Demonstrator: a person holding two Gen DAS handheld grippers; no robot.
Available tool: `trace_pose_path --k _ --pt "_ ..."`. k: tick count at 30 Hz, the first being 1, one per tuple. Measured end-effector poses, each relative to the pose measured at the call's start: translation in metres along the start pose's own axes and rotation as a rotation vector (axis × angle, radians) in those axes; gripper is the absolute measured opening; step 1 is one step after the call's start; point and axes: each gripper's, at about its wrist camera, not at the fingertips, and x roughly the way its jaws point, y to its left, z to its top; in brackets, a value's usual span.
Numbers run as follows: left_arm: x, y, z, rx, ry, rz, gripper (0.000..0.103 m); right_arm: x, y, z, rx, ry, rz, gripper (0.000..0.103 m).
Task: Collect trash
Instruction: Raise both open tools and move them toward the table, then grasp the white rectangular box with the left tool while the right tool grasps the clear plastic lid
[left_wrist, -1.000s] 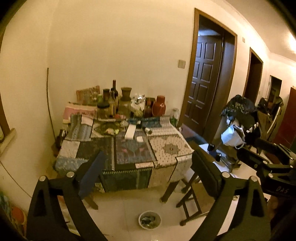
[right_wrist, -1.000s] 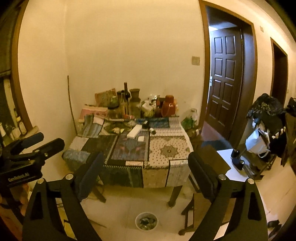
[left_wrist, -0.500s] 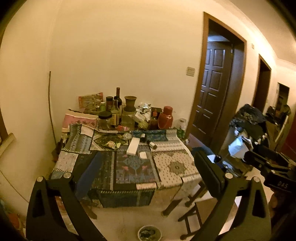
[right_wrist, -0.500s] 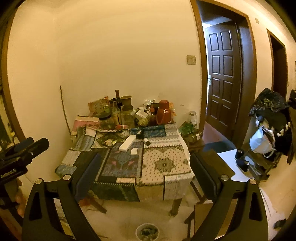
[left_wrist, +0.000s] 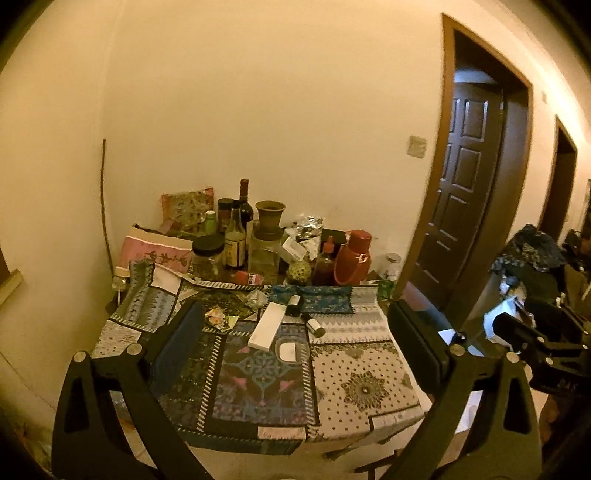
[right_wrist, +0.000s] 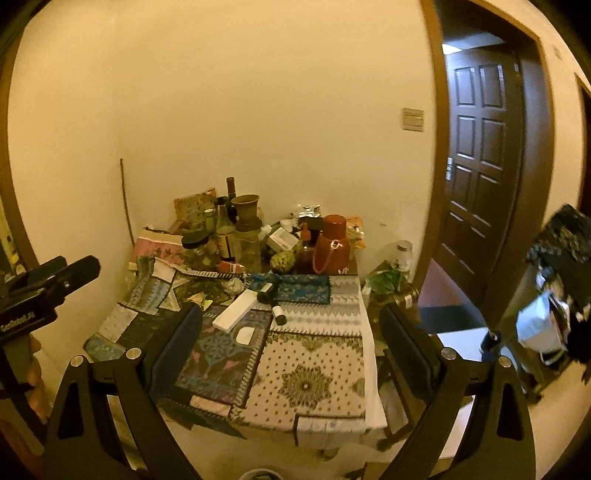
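A table (left_wrist: 369, 387) covered by a patchwork cloth is seen against a plain wall (left_wrist: 295, 110); on it, from left to right, are found crumpled wrappers (left_wrist: 218, 317), a long white box (left_wrist: 266, 329), a small white lid (left_wrist: 288, 350) and a small bottle (left_wrist: 316, 327) lying down, with bottles (left_wrist: 236, 240), jars and a red flask (left_wrist: 354, 257) crowded at the back, and a dark door (left_wrist: 465, 184) is seen at the right. The left gripper (left_wrist: 291, 350) is held in the air before the table, its jaws spread wide and nothing between them. The right gripper (right_wrist: 291, 343) is held the same way beside it, also wide and empty, well apart from the wrappers.
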Motion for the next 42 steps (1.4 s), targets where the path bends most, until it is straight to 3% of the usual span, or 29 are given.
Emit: trace_pose_path --k 11,18,24,26,29,31,34,42 --pt "0.077 0.015 0.007 -0.014 0.081 0.060 0.100 0.096 0.010 0.001 -0.025 0.162 0.089 0.095" --pt "0.141 0.066 0.018 -0.012 0.142 0.042 0.100 0.175 0.032 -0.015 0.042 0.291 0.050 0.095" --pt "0.217 0.099 0.017 0.055 0.243 0.021 0.100 0.259 0.047 -0.043 0.108 0.447 0.000 0.094" --pt "0.244 0.109 0.010 0.061 0.283 0.007 0.100 0.284 0.048 -0.054 0.131 0.491 -0.002 0.087" --pt "0.281 0.120 -0.007 0.059 0.353 -0.013 0.100 0.318 0.046 -0.070 0.174 0.562 0.002 0.070" --pt "0.303 0.124 -0.019 0.062 0.397 -0.022 0.100 0.337 0.044 -0.081 0.206 0.605 0.007 0.051" --pt "0.329 0.126 -0.039 0.068 0.460 -0.035 0.100 0.353 0.044 -0.089 0.217 0.623 -0.014 0.037" --pt "0.367 0.116 -0.077 0.124 0.557 -0.076 0.100 0.375 0.051 -0.105 0.181 0.632 -0.033 0.013"
